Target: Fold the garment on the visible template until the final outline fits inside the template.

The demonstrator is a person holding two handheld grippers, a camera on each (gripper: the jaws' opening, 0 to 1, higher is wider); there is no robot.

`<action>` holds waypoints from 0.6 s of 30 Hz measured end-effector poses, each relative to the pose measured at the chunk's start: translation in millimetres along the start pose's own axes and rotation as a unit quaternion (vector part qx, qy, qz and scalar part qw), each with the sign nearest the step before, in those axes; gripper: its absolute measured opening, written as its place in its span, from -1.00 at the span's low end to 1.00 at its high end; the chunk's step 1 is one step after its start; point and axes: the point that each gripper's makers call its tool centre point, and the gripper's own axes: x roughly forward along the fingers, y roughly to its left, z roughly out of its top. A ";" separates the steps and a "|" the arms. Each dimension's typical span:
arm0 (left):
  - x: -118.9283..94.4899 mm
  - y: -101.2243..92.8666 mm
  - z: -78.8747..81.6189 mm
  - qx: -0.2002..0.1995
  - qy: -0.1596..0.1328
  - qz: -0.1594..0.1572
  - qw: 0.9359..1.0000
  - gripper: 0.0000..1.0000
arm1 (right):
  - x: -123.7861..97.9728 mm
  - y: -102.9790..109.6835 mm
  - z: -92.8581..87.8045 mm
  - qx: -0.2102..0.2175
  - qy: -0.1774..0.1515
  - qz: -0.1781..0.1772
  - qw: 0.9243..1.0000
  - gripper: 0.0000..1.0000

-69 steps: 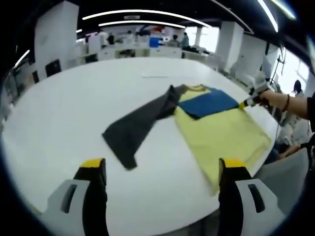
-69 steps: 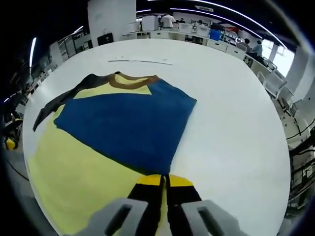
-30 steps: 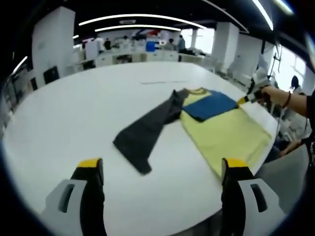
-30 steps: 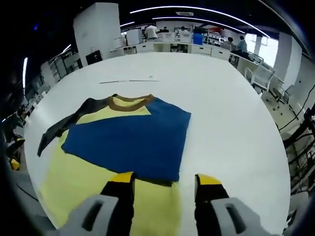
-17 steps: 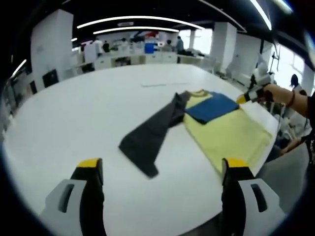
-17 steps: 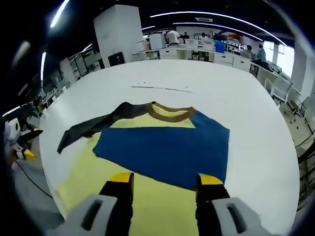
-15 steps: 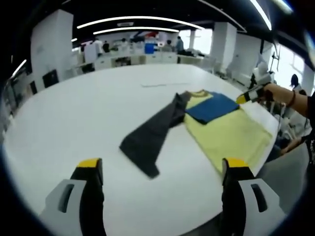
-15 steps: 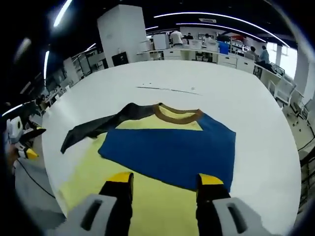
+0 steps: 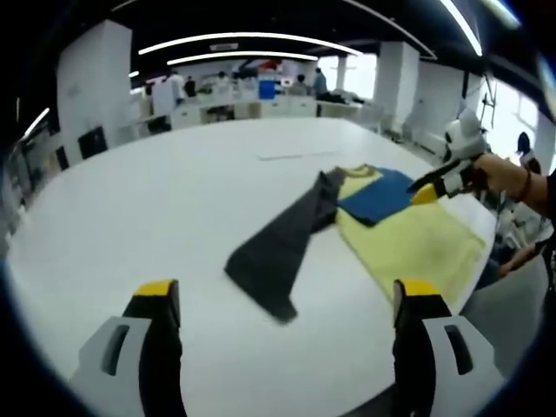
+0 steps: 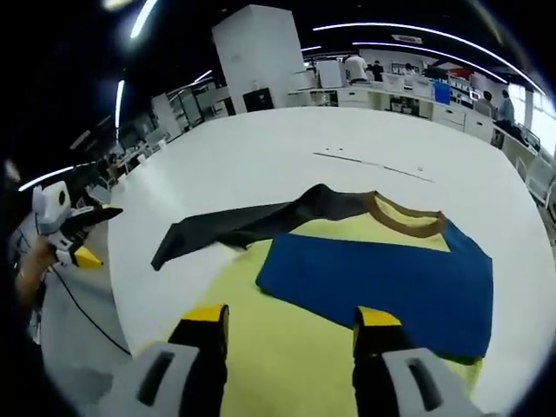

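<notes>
A yellow T-shirt (image 9: 417,248) lies flat on the white table (image 9: 130,208). Its blue sleeve (image 9: 382,193) is folded over the chest, and its dark grey sleeve (image 9: 287,248) stretches out to the side. My left gripper (image 9: 287,295) is open, back from the grey sleeve's end and holding nothing. In the right gripper view, my right gripper (image 10: 291,317) hangs open over the yellow body (image 10: 287,347), below the blue sleeve (image 10: 391,278). The grey sleeve (image 10: 234,226) and brown collar (image 10: 408,219) lie beyond it. The right gripper (image 9: 439,181) also shows above the shirt's far edge.
A thin dark line (image 10: 373,165) marks the table beyond the collar. The left gripper (image 10: 74,230), held in a hand, is off the table's edge. Desks and people fill the room behind. The table edge runs close under the shirt's hem.
My right gripper was shut on the blue sleeve's edge; it has let go, opened and swung toward the grey sleeve side. The left gripper stays open, almost still.
</notes>
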 end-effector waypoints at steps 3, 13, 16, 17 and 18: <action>0.0 2.0 0.5 0.000 -0.001 0.000 1.000 0.98 | 8.5 16.8 1.2 -0.007 0.004 0.016 1.000 0.19; 1.5 16.5 0.9 -0.002 -0.006 0.008 1.000 0.98 | 35.4 68.0 10.7 -0.045 0.000 0.059 0.997 0.35; 3.7 21.3 -0.4 -0.005 -0.007 0.009 1.000 0.98 | 44.5 83.9 13.2 -0.048 -0.003 0.072 0.996 0.35; 4.5 23.2 -1.1 -0.005 -0.007 0.010 1.000 0.98 | 48.9 90.2 13.2 -0.053 -0.002 0.078 0.996 0.34; 5.0 24.7 -1.4 -0.005 -0.007 0.012 1.000 0.98 | 51.9 93.7 13.3 -0.052 -0.002 0.079 0.995 0.33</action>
